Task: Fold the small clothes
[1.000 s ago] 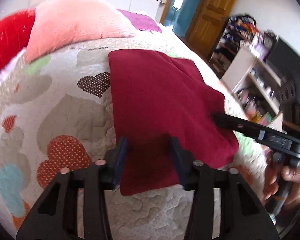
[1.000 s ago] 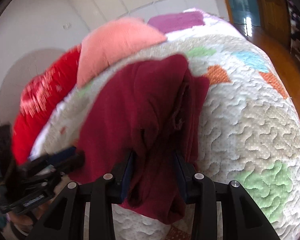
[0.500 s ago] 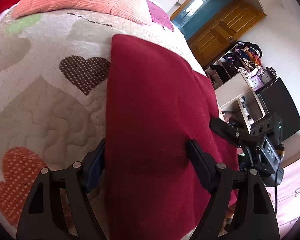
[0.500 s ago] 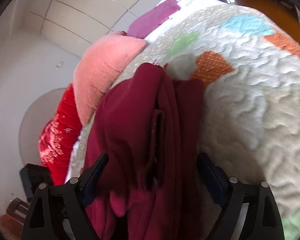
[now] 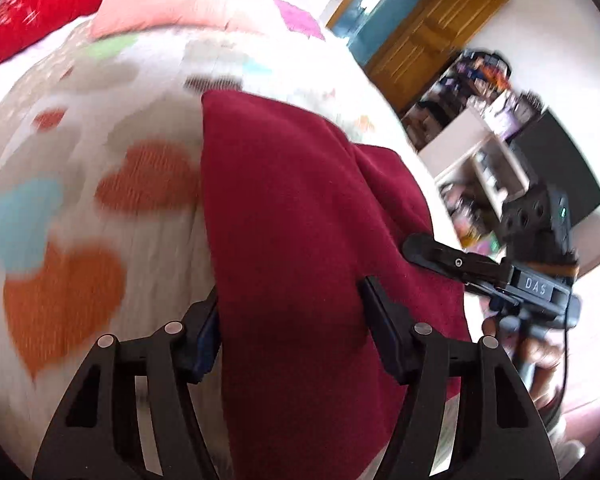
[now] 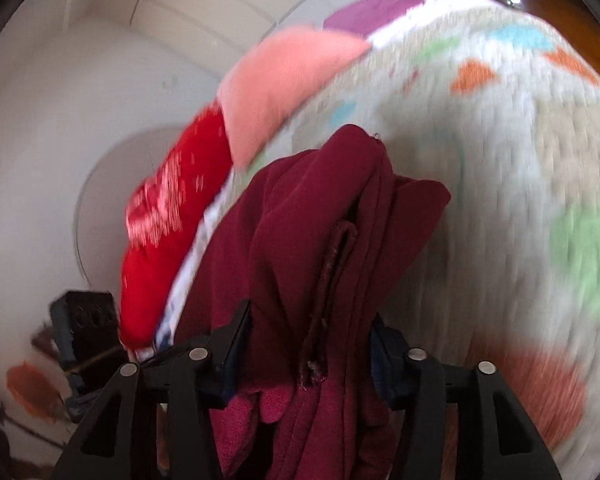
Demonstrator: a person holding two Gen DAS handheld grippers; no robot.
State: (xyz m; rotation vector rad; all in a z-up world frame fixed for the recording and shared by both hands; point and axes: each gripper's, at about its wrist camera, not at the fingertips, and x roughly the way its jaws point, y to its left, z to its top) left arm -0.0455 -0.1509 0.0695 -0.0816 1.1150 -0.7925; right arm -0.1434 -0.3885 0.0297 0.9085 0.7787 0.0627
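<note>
On the heart-patterned quilt (image 5: 100,128) lies the dark red garment (image 5: 300,208), folded lengthwise, its near end between both tools; left gripper (image 5: 290,328) straddles the smooth panel, jaws closing, pads at the cloth's edges; right gripper (image 6: 312,344) is likewise closing around the bunched, seamed edge (image 6: 332,272). For a clean fold, judged: seat all layers squarely in each pair of jaws before lifting, then carry both ends evenly. Firm pinch cannot be confirmed; the garment's near hem is cut off below; motion blur smears the quilt and pillows (image 6: 284,80).
</note>
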